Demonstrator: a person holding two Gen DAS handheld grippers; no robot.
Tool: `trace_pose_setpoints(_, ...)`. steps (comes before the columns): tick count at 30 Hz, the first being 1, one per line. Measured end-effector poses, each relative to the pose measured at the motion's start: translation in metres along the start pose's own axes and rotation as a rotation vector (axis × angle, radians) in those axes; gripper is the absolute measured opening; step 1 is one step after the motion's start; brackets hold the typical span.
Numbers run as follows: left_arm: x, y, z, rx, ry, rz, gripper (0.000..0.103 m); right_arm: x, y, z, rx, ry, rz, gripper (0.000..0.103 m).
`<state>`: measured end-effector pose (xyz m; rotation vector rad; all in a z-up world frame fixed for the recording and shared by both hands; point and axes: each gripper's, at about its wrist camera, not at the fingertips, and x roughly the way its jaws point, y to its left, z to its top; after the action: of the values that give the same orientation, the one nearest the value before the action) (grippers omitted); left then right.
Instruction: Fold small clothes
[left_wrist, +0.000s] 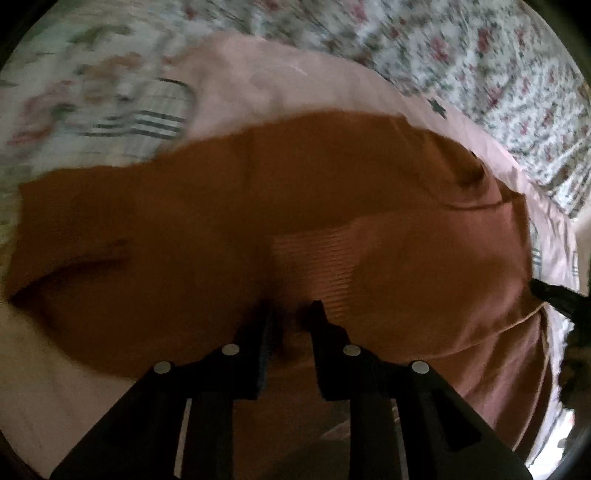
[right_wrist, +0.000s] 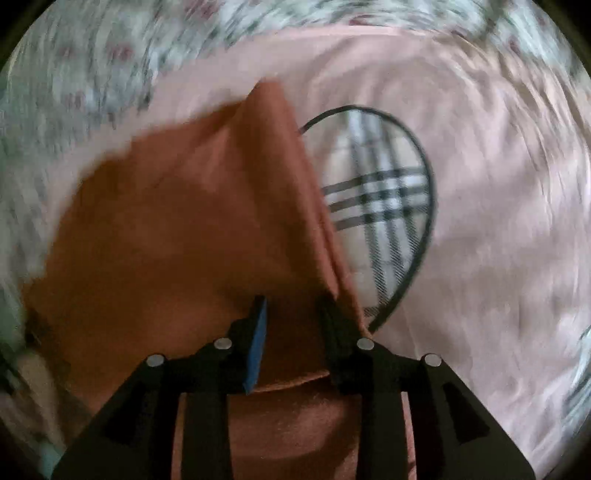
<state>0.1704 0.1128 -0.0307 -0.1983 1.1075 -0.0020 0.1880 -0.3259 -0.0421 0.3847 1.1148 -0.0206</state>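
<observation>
Fingers of both grippers sit low at six o'clock in their own views, parted by a narrow gap with brown cloth in it. On the left gripper (left_wrist: 290, 314) a dark pucker of fabric lies between the tips, but blur hides whether the pads press it. On the right gripper (right_wrist: 293, 312) the pads stand clear of the cloth that rises between them, so I judge that hand has no grip just now.

Largest in view is the floral bedspread (left_wrist: 498, 74), running along the rim from ten to three o'clock. On it lies a pale pink sheet (right_wrist: 498, 184), probably laid down as a smooth folding surface. A checked oval patch (right_wrist: 380, 206) with a dark outline shows on that sheet, right of centre in the right wrist view.

Next comes the task's thing, the brown garment (left_wrist: 240, 206), spread across the middle of the left view from nine to four o'clock. In the right view its edge stands up in a ridge toward twelve o'clock, as if one half is being turned over the other. A ribbed panel (left_wrist: 314, 254) sits just above the left fingers.

Smallest, a dark tip at four o'clock is probably the other gripper, working the same edge so the fold stays even.
</observation>
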Motion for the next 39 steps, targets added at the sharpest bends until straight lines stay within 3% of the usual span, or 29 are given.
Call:
trace_pose_setpoints(5,-0.040,0.055,0.002,-0.082,-0.080,0.040,0.021,-0.027,0.023,-0.015,-0.024,-0.030,0.076,0.042)
trace_pose_setpoints(7,-0.048,0.072,0.007,-0.103,-0.097,0.067,0.027,-0.031,0.038,-0.026,-0.040,-0.024,0.109,0.044)
trace_pose_setpoints(12,-0.051,0.093,0.021,-0.110,-0.128,0.161,0.071,-0.026,0.074,-0.052,-0.062,0.031,0.181,0.044)
trace_pose_setpoints(13,-0.048,0.094,0.024,-0.096,-0.131,0.189,0.074,-0.026,0.080,-0.056,-0.065,0.041,0.189,0.044)
trace_pose_setpoints(16,-0.026,0.094,0.036,-0.045,-0.081,0.218,0.081,-0.025,0.094,-0.068,-0.077,0.068,0.215,0.045)
trace_pose_setpoints(22,0.013,0.098,0.039,0.037,0.005,0.245,0.083,-0.031,0.100,-0.077,-0.089,0.084,0.229,0.045)
trace_pose_setpoints(23,0.021,0.103,0.040,0.032,0.010,0.269,0.077,-0.032,0.099,-0.077,-0.085,0.083,0.225,0.045)
trace_pose_setpoints(25,0.028,0.115,0.043,-0.003,0.023,0.270,0.042,-0.034,0.096,-0.078,-0.075,0.079,0.218,0.045)
trace_pose_setpoints(26,0.027,0.124,0.046,-0.049,0.016,0.241,0.020,-0.035,0.095,-0.078,-0.069,0.076,0.213,0.045)
trace_pose_setpoints(27,0.024,0.129,0.048,-0.076,0.002,0.230,0.008,-0.035,0.094,-0.077,-0.065,0.074,0.209,0.045)
trace_pose_setpoints(33,-0.006,0.137,0.048,-0.150,-0.094,0.147,0.003,-0.033,0.096,-0.079,-0.047,0.076,0.202,0.045)
trace_pose_setpoints(39,-0.043,0.071,0.053,-0.106,-0.178,-0.044,0.003,-0.032,0.101,-0.080,-0.041,0.072,0.233,0.045)
